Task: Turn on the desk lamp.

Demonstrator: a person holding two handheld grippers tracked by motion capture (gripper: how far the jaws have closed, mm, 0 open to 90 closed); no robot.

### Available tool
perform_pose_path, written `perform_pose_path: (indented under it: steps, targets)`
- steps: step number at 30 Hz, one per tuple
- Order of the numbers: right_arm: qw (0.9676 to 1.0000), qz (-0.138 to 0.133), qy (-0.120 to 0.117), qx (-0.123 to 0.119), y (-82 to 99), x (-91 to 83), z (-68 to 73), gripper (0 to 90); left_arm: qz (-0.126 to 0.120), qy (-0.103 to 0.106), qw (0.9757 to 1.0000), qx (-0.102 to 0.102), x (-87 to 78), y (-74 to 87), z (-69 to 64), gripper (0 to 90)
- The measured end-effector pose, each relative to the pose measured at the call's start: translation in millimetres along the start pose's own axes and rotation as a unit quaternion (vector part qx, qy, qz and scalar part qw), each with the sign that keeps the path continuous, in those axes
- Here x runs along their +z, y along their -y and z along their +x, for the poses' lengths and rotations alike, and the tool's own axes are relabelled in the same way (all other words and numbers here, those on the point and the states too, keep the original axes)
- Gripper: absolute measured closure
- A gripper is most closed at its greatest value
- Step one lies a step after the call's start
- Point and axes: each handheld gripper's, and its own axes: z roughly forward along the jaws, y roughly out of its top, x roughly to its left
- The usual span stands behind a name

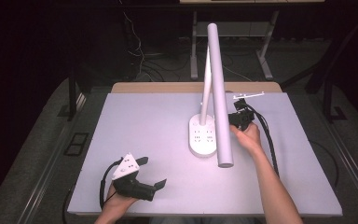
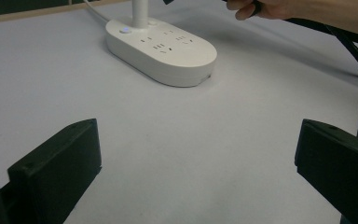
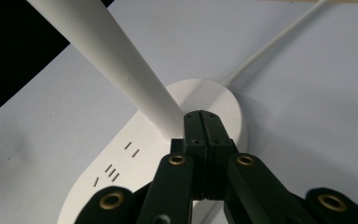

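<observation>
A white desk lamp stands mid-table on an oval base (image 1: 201, 140) with sockets on top. A thin stem (image 1: 206, 88) rises from it, and a long tube head (image 1: 220, 93) slants toward me. My right gripper (image 1: 233, 120) hovers just right of the base, partly behind the tube head. In the right gripper view its jaws (image 3: 203, 126) are shut with nothing between them, their tips just above the base (image 3: 121, 182) where the stem (image 3: 116, 65) meets it. My left gripper (image 1: 153, 171) rests open at the table's front left, its jaws (image 2: 196, 163) wide apart and facing the base (image 2: 168, 51).
The lamp's white cord (image 3: 279, 42) runs from the base toward the far edge. A black cable (image 1: 270, 144) trails from the right gripper along the forearm. The pale table top (image 1: 144, 121) ends on dark floor, with desk legs and wires beyond.
</observation>
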Motion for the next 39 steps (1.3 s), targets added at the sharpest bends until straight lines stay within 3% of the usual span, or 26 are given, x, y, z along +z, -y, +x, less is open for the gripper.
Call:
perform_pose_path:
  steps: [16, 17, 18, 19, 23, 24, 27, 28, 29, 30, 31, 33, 35, 37, 39]
  targets:
    - [0.9991, -0.002, 0.012, -0.041, -1.8, -37.6, 14.6, 89.4, -0.001, 0.003, 1.0, 0.0, 1.7, -0.7, -1.7, 0.0]
    - [0.9989, -0.003, 0.012, -0.045, 0.1, -43.5, 18.8, 83.2, -0.002, 0.003, 1.0, 0.0, 1.8, -0.7, -1.9, 0.0]
    - [0.9989, -0.003, 0.012, -0.045, 0.1, -43.5, 18.8, 83.2, -0.001, 0.003, 1.0, 0.0, 1.8, -0.7, -2.0, 0.0]
    - [0.9987, -0.007, 0.017, -0.047, 2.2, -48.5, 23.2, 75.0, -0.001, 0.003, 1.0, 0.0, 2.0, -0.7, -2.0, 0.0]
    - [0.9979, -0.017, 0.032, -0.053, 6.2, -56.6, 30.0, 64.7, -0.001, 0.003, 1.0, 0.0, 2.0, -0.8, -1.9, 0.0]
    - [0.998, -0.021, 0.033, -0.05, 8.3, -61.2, 32.2, 56.9, -0.001, 0.003, 1.0, 0.0, 2.0, -0.9, -1.9, 0.0]
    - [0.9976, -0.029, 0.042, -0.046, 12.8, -70.4, 35.8, 44.9, -0.002, 0.003, 1.0, 0.0, 2.1, -0.9, -2.0, 0.0]
    - [0.9975, -0.031, 0.042, -0.046, 14.6, -73.2, 36.8, 44.9, -0.001, 0.003, 1.0, 0.0, 2.1, -0.9, -2.0, 0.0]
    - [0.9974, -0.033, 0.045, -0.045, 16.6, -75.5, 38.3, 35.4, -0.002, 0.003, 1.0, 0.0, 2.2, -0.9, -2.0, 0.0]
    - [0.9974, -0.033, 0.045, -0.045, 16.6, -75.5, 38.3, 35.4, -0.002, 0.003, 1.0, 0.0, 2.3, -0.9, -2.0, 0.0]
    - [0.9974, -0.032, 0.046, -0.045, 18.2, -77.3, 39.2, 28.9, -0.001, 0.003, 1.0, -0.001, 2.4, -0.9, -2.1, 0.0]
    - [0.997, -0.031, 0.051, -0.049, 26.1, -83.5, 43.7, 10.6, -0.001, 0.003, 1.0, 0.0, 2.6, -0.9, -2.1, 0.0]
    - [0.9969, -0.031, 0.051, -0.05, 28.9, -85.6, 45.1, 9.5, -0.001, 0.003, 1.0, 0.0, 2.7, -1.0, -2.2, 0.0]
    - [0.9969, -0.027, 0.053, -0.052, 33.4, -88.3, 47.2, 0.4, -0.002, 0.003, 1.0, 0.0, 2.6, -1.1, -2.3, 0.0]
    - [0.9967, -0.025, 0.051, -0.059, 38.8, -92.7, 49.7, 0.2, -0.001, 0.003, 1.0, 0.0, 2.6, -1.1, -2.3, 0.0]
